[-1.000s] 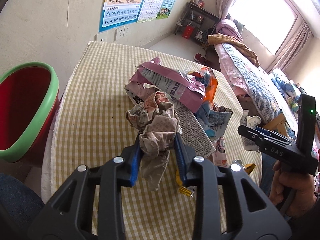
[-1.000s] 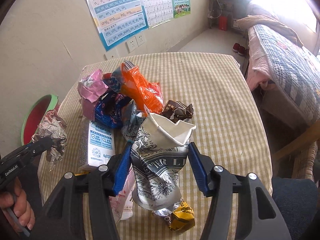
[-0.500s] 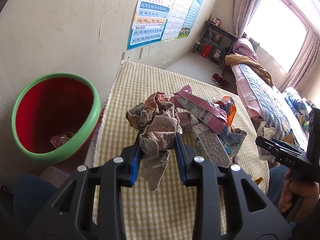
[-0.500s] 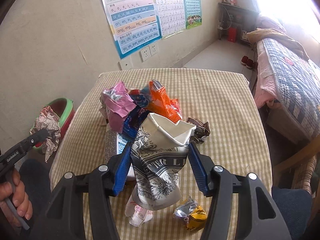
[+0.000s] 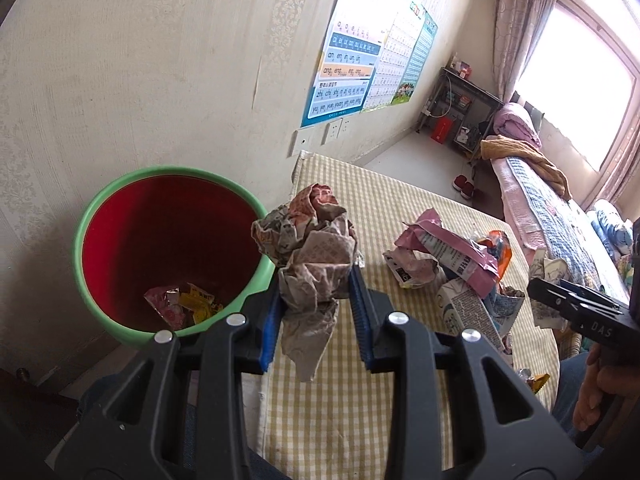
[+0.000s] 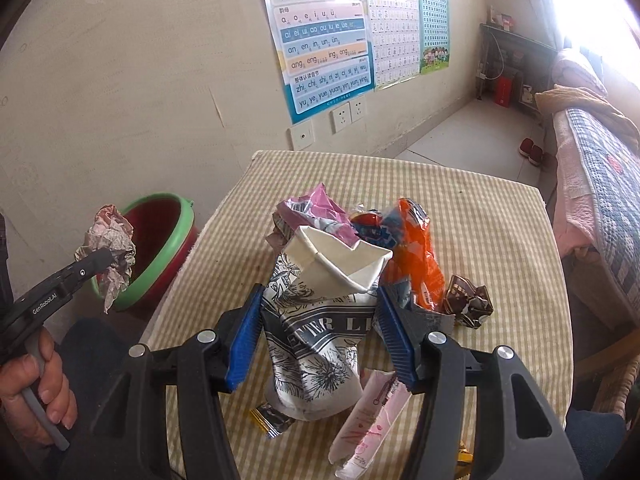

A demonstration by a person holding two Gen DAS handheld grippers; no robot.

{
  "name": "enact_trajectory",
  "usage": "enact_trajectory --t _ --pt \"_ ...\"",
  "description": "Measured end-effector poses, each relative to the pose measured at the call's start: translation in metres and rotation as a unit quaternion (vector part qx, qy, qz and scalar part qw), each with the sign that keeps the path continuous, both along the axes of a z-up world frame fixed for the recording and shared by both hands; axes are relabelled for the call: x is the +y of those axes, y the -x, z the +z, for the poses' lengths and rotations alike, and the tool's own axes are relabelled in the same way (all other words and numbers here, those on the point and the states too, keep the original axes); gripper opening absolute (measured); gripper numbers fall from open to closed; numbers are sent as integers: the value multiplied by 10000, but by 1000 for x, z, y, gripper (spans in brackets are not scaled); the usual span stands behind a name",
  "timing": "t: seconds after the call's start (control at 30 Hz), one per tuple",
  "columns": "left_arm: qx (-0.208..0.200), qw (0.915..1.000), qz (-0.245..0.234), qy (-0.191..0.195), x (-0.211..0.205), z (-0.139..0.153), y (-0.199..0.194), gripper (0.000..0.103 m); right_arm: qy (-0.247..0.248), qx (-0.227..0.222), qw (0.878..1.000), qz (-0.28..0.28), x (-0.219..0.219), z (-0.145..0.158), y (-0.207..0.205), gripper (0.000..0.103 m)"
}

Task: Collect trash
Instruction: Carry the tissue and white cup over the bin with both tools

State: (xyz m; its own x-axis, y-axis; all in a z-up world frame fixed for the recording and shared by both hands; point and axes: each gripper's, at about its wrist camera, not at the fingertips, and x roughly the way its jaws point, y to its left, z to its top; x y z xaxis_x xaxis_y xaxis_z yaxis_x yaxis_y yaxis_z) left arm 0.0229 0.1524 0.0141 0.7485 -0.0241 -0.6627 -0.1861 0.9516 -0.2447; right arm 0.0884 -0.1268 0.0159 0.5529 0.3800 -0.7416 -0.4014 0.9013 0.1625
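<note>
**Two grippers loaded, bin at the table's left edge**

While the left gripper (image 5: 316, 312) clamps a crumpled paper wad (image 5: 310, 248) between its blue pads (image 5: 269, 330), the wad sits at the centre of the left wrist view and its lower tail hangs below the pads. Both pads press against the paper.

1. Bin. A red bin with a green rim (image 5: 120, 196) stands at 9 o'clock from the wad in the left wrist view, beside the table's edge and against the wall. A few small wrappers (image 5: 182, 304) lie on its bottom. In the right wrist view the wad appears in front of the bin's near rim (image 6: 182, 236); whether it is above the opening cannot be told.

2. Right gripper. The right gripper (image 6: 316, 336) is closed on a crushed paper cup (image 6: 320, 320), printed in black and white, with its white folded top pointing to 12 o'clock. Both blue pads touch the cup's sides.

3. Table. A checked tablecloth (image 6: 500, 248) covers the table. A pile of trash lies at 12 o'clock from the cup: a pink wrapper (image 6: 320, 208), an orange bag (image 6: 420, 256) and a brown wrapper (image 6: 468, 300) at 2 o'clock. A pale pink packet (image 6: 372, 420) lies at 5 o'clock, just beside the cup. In the left wrist view a flattened carton (image 5: 472, 316) lies at 3 o'clock from the wad.
</note>
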Motion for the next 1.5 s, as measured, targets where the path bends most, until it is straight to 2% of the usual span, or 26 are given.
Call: enact_trajectory --t 0.47,0.83,1.2,1.5 --pt "-179 9982 496 302 52 -1 5 31 -52 -101 9982 585 72 10 -8 55" --pt "-424 9911 1136 540 84 -2 17 31 -135 -195 9937 1094 140 21 -18 55" --pt "-635 9781 1627 1131 126 -13 31 31 -137 -274 9870 1579 203 26 -33 55" --pt "-736 9688 1898 1415 141 -18 44 31 -87 -227 9798 1984 253 21 -39 55"
